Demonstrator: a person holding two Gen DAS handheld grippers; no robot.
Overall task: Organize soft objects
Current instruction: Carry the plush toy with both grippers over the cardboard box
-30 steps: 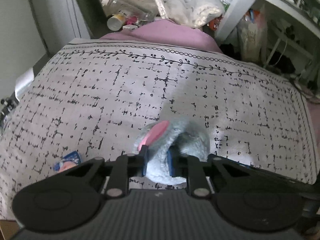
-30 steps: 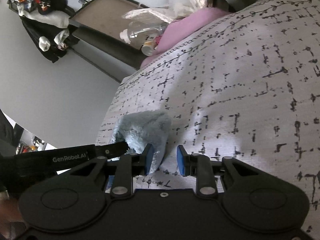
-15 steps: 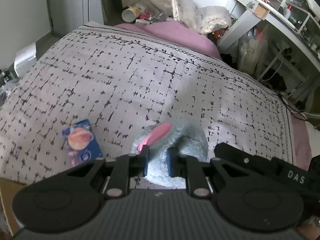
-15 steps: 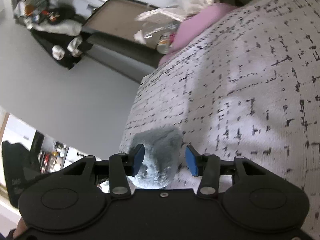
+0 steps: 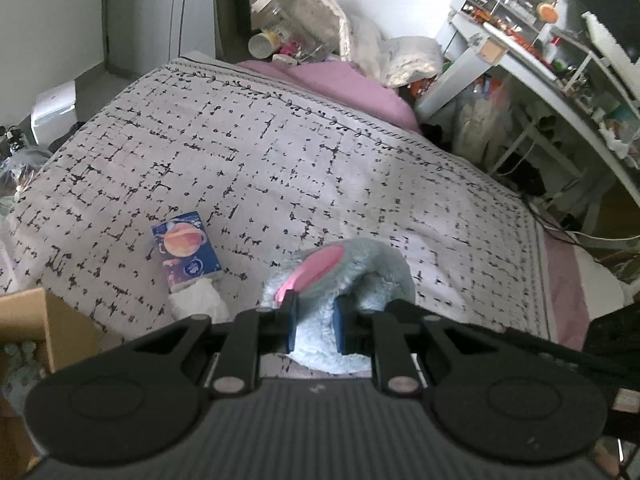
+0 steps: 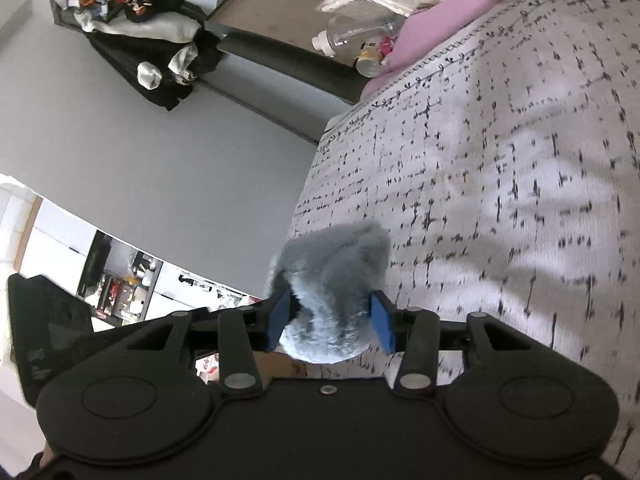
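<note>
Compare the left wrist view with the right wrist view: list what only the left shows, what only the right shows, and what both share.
Only the left wrist view shows the blue tissue pack on the bedspread, the cardboard box, the plush's pink ear and the white desk.

Only the right wrist view shows the dark clothes hanging on the wall.

Both show the grey plush toy, clamped by the left gripper and sitting between the fingers of the right gripper, whose jaws have just been closing, plus the patterned bedspread and pink pillow.
</note>
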